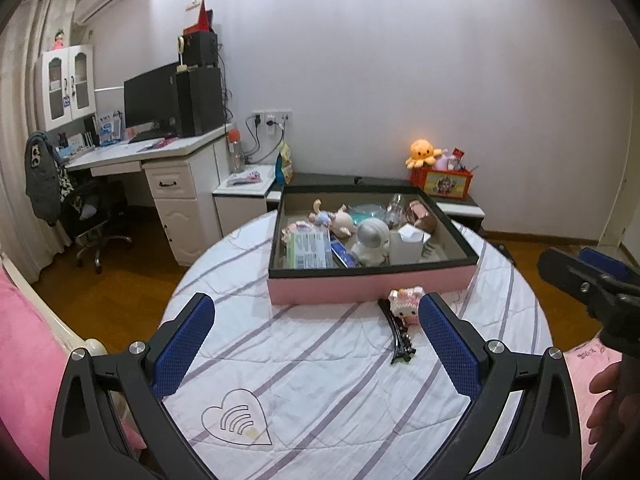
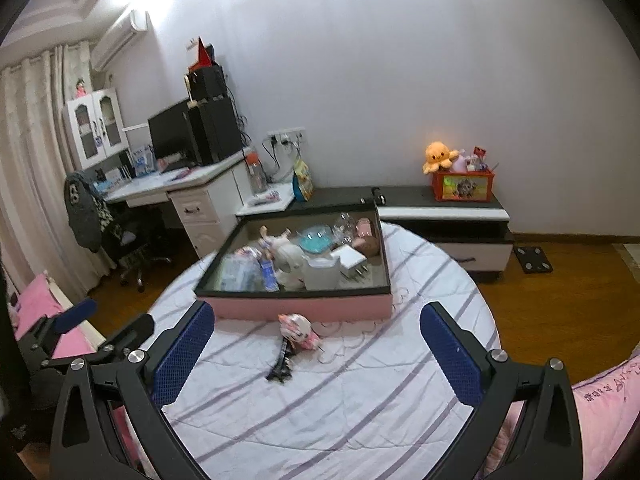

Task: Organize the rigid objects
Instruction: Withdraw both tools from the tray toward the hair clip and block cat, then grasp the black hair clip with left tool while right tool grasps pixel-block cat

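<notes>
Both claws are held spread wide with nothing between the blue textured pads. The left claw (image 1: 316, 344) is hovered over a white bedsheet with purple stripes (image 1: 320, 380), and the right claw (image 2: 316, 350) is hung over the same sheet a bit further right.

A shallow pink box with a black rim (image 1: 372, 284) is sat on the bed, near the far edge. It's already loaded up: a white and silver round astronaut-style figure (image 1: 372, 240), a small pale doll figure (image 1: 340, 222), a green and white flat packet (image 1: 310, 250), a white rectangular block (image 1: 406, 246), a teal round lid (image 1: 362, 210) and some clear plastic bits that can't be made out properly.

Still outside the box: a small pink and white blocky cat-face toy (image 1: 406, 304), laid on the sheet just in front of the box's pink front wall. It seems to be attached to or resting on a black hair clip (image 1: 398, 334), which is stretched back toward the camera. In the left wrist view the toy is seen right beside the right-hand pad; in the right wrist view it's more toward the left pad, and blurry.

A white desk with a black monitor (image 1: 150, 96) is seen off to the left, and an orange plush octopus (image 1: 424, 152) is perched on a red box on the low cabinet.
</notes>
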The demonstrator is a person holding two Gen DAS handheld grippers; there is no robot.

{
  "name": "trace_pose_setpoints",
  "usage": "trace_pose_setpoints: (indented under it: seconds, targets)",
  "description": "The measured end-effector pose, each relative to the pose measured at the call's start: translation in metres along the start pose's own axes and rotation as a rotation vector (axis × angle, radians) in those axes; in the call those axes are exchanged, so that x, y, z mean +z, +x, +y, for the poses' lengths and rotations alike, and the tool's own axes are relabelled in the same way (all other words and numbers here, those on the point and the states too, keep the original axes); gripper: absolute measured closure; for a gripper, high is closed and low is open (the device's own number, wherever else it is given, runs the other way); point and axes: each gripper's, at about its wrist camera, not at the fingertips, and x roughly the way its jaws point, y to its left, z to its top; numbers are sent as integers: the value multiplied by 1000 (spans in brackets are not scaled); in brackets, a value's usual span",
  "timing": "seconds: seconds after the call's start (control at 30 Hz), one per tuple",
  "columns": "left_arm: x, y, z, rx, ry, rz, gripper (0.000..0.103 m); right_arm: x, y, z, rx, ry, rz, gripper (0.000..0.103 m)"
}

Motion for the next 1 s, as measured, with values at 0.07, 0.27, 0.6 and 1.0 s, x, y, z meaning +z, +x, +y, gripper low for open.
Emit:
trace_pose_setpoints:
  seconds: [0.07, 0.27, 0.6, 1.0]
  targets:
    - [-4, 13, -4, -2, 7, 27, 0, -4, 14, -4, -6, 6, 37, 0]
    - [-20, 51, -16, -27, 15, 119, 0, -14, 53, -14, -6, 7, 122, 0]
    - [-43, 104, -25, -51, 13, 241, 0, -21, 121, -19, 70, -5, 249, 0]
    - [-49, 133, -27, -56, 17, 301, 0, -31, 181, -9, 207, -56, 368, 41]
